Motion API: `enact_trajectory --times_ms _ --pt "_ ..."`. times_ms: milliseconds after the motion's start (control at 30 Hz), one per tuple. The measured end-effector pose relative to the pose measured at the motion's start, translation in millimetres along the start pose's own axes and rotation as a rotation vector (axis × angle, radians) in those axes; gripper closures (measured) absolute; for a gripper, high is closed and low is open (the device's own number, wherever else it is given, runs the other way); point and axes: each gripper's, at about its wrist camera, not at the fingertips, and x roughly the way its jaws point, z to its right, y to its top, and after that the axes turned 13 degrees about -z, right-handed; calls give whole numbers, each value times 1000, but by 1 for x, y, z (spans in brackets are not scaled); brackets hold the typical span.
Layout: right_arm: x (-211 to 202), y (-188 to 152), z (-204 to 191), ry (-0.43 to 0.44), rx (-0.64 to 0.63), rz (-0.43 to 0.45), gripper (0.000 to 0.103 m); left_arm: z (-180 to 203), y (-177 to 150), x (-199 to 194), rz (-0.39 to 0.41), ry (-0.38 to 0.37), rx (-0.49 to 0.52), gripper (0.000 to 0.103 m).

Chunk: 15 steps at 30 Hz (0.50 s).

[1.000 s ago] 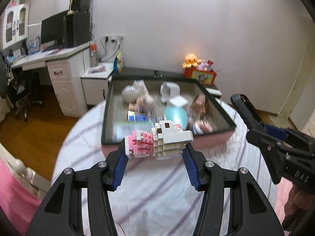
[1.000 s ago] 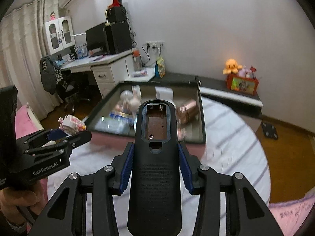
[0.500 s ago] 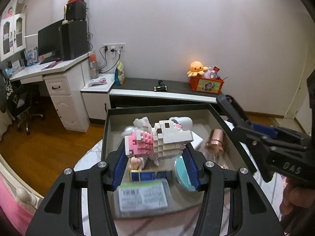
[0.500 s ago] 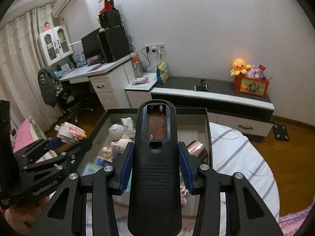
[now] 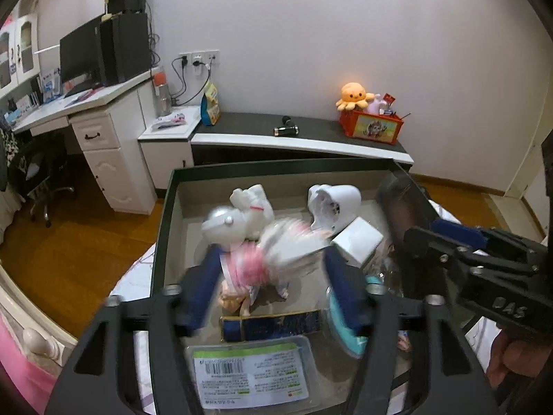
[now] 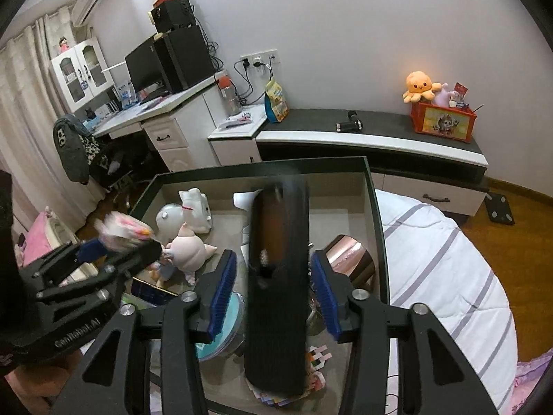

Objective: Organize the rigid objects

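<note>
Hovering over the dark-rimmed storage box (image 5: 166, 214), both tongs have just been opening. Left tongs (image 5: 273, 287) stand apart, the blurred pink-and-white brick figure (image 5: 276, 252) loose between them. Right tongs (image 6: 273, 297) also stand apart, clear of the blurred black remote (image 6: 278, 276) over the box.

One dark-rimmed box (image 6: 375, 214) sits on the bed. In it: two white animal figurines, one (image 6: 198, 204) at eleven o'clock and one (image 6: 167, 218) beside it; one pink pig figure (image 6: 190, 250); one copper cylinder (image 6: 350, 256) at three; one white cup (image 5: 333, 204); one small white carton (image 5: 359, 238); one labelled clear case (image 5: 249, 373) at six. Two tongs, one black remote (image 6: 278, 276), one pink-and-white brick toy (image 5: 273, 252).
</note>
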Motion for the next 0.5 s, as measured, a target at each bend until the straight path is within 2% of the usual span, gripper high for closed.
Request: enact_trajectory --times_ms 33,67,133,233,500 --pt "-2 1 0 -1 3 6 20 0 -2 -2 10 10 -3 13" --pt "-5 0 0 -2 7 15 18 -1 -3 -5 23 31 -10 6" --pt "-13 -3 -1 0 17 32 16 -3 -5 -12 35 46 -14 0" --pt "-25 -8 -2 -21 43 55 0 -6 -12 -26 51 38 -22 0" --pt "-70 -33 -7 -32 82 121 0 -6 -38 -70 104 29 -26 0"
